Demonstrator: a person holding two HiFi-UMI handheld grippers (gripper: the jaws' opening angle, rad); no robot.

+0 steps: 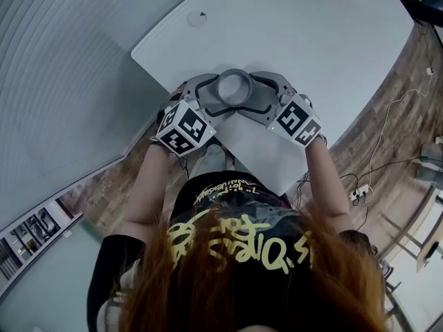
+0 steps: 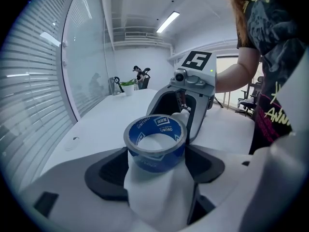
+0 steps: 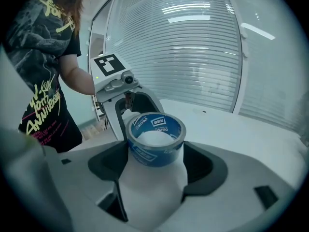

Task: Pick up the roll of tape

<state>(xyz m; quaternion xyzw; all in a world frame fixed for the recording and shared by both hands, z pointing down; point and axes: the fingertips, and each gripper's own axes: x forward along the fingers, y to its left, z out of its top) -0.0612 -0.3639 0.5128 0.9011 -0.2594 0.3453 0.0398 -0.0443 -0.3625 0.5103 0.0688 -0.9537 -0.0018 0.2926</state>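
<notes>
A blue roll of tape (image 1: 233,86) lies flat on the white table (image 1: 311,40), close to its near edge. My two grippers face each other across it. The left gripper (image 1: 220,94) comes in from the left, the right gripper (image 1: 250,94) from the right, and their curved jaws together ring the roll. In the left gripper view the tape (image 2: 155,144) sits between my wide jaws (image 2: 157,166), with the right gripper's body (image 2: 190,105) just behind it. The right gripper view shows the same: tape (image 3: 155,138) between spread jaws (image 3: 154,166). Both stand open; I see no pad pressing on the roll.
A small round mark (image 1: 196,19) lies on the table farther out. A potted plant (image 2: 128,86) stands at the far end. The table's near corner is just below the grippers, by the person's body. Cables and a power strip (image 1: 360,192) lie on the floor at right.
</notes>
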